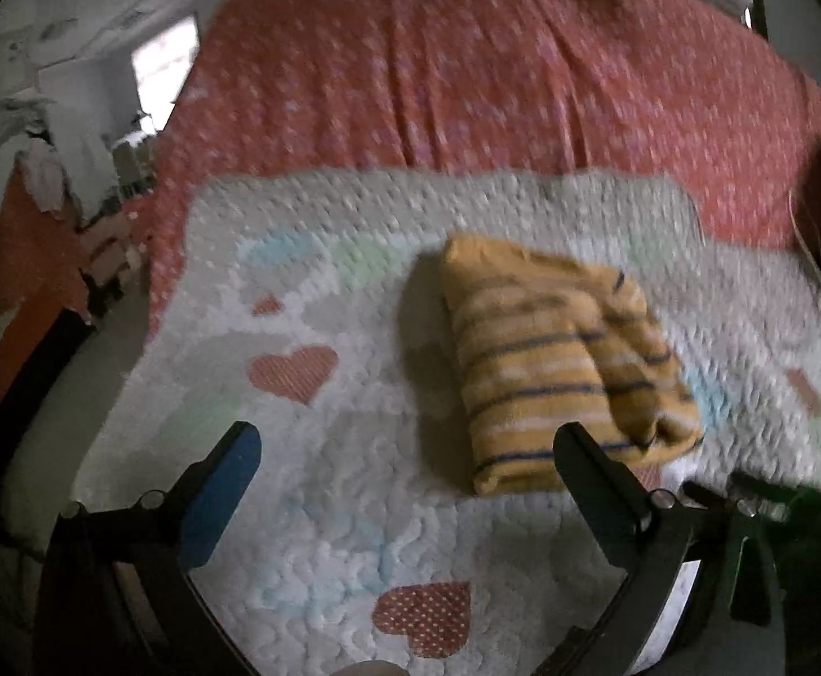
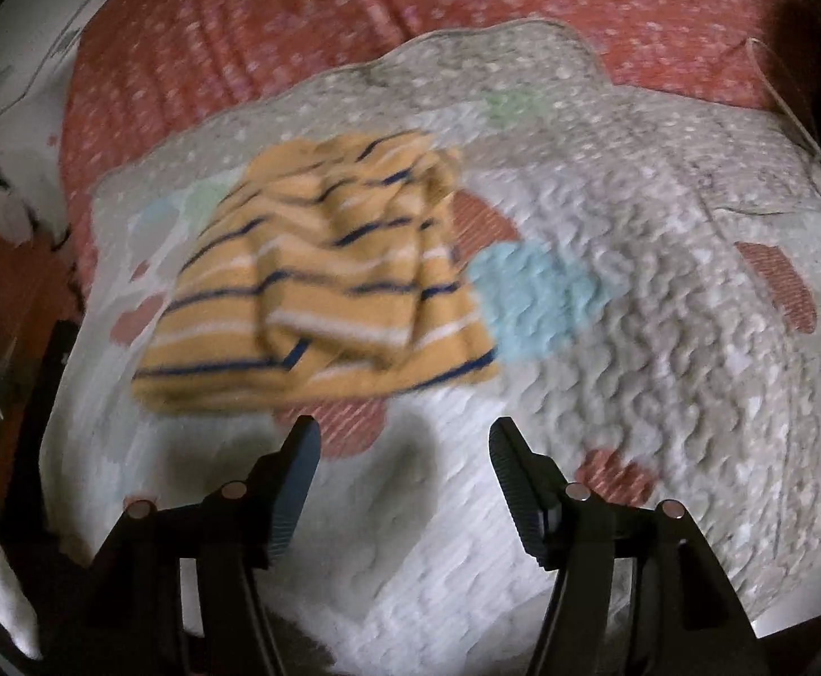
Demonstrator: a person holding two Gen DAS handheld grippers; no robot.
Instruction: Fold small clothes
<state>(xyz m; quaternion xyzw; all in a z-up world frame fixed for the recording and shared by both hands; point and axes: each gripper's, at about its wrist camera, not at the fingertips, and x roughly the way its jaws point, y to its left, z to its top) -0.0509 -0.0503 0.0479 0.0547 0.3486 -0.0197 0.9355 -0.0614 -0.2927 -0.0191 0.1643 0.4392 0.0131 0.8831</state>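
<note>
A small yellow garment with navy and white stripes (image 1: pixel 557 360) lies folded into a compact bundle on a white quilted mat with hearts (image 1: pixel 320 507). In the right wrist view the garment (image 2: pixel 320 281) lies left of centre on the mat (image 2: pixel 664 338). My left gripper (image 1: pixel 404 450) is open and empty, with its right finger at the bundle's near edge. My right gripper (image 2: pixel 404 439) is open and empty, just short of the bundle's near edge, above the mat.
The mat lies on a red dotted bedspread (image 1: pixel 466 67) that also shows in the right wrist view (image 2: pixel 297 17). The bed's left edge drops to a cluttered room side (image 1: pixel 44 169). A thin cord (image 2: pixel 804 129) runs along the mat's right side.
</note>
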